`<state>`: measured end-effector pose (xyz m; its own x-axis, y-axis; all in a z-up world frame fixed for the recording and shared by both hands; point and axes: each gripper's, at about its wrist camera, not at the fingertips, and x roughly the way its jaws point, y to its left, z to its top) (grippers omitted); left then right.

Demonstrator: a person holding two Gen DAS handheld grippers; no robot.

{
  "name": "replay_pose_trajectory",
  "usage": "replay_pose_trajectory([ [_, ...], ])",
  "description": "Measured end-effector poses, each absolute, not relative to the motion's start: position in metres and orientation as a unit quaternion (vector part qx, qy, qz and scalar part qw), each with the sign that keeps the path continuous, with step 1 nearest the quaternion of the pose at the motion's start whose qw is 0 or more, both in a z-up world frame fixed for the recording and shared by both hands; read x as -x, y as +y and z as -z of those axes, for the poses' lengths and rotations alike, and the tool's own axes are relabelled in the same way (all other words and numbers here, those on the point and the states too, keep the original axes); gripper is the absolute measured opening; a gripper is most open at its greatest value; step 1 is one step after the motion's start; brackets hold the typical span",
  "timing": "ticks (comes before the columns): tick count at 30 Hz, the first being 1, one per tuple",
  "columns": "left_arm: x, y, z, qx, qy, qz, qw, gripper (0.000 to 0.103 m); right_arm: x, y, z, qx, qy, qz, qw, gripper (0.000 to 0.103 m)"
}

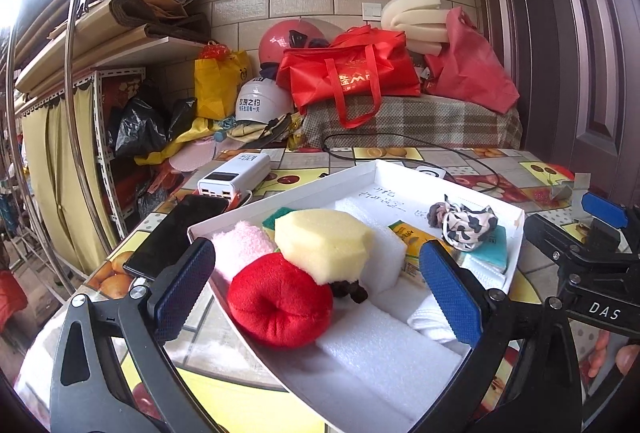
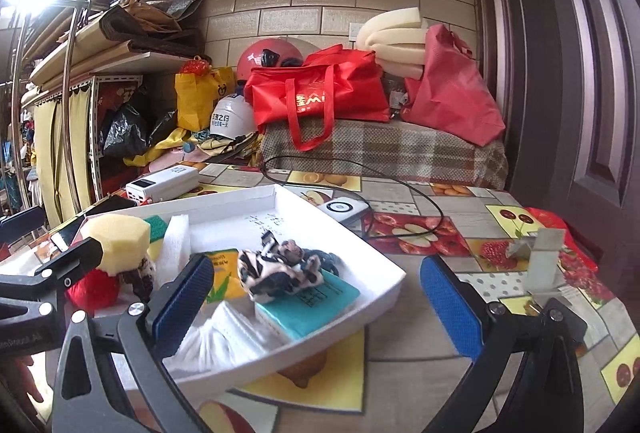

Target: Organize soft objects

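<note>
A white shallow box (image 1: 360,173) (image 2: 384,283) on the table holds soft things. In it lie a red plush apple (image 1: 280,299) (image 2: 94,289), a yellow sponge (image 1: 324,243) (image 2: 120,239), a pink fluffy cloth (image 1: 240,243), white foam pieces (image 1: 384,349), a cow-print scrunchie (image 1: 466,223) (image 2: 276,273), a teal tissue pack (image 2: 316,307), a yellow-green pack (image 2: 220,275) and white folded masks (image 2: 220,341). My left gripper (image 1: 320,293) is open and empty, with the apple and sponge between its fingers. My right gripper (image 2: 316,309) is open and empty at the box's right corner.
A black phone (image 1: 180,235) and a white power bank (image 1: 236,175) (image 2: 164,183) lie left of the box. A small white device with a black cable (image 2: 344,209) lies behind it. A clear bracket (image 2: 544,261) stands at the right. Clutter, bags and helmets fill the back.
</note>
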<state>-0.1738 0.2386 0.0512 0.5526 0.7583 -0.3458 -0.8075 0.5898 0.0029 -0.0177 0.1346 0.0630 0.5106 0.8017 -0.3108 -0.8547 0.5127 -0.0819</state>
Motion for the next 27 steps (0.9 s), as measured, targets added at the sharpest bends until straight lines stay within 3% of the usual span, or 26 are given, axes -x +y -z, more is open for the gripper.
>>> replay_pose_trajectory([
  [13, 0.175, 0.183, -0.049, 0.087, 0.174, -0.414, 0.889, 0.103, 0.035, 0.043, -0.061, 0.113, 0.115, -0.502, 0.85, 0.103],
  [22, 0.177, 0.145, -0.05, 0.085, 0.174, -0.395, 0.898, 0.103, 0.025, -0.019, -0.064, 0.05, 0.155, -0.479, 0.863, 0.103],
  [27, 0.182, 0.12, -0.054, 0.084, 0.171, -0.373, 0.908, 0.103, 0.036, -0.07, -0.076, -0.018, 0.103, -0.453, 0.885, 0.103],
])
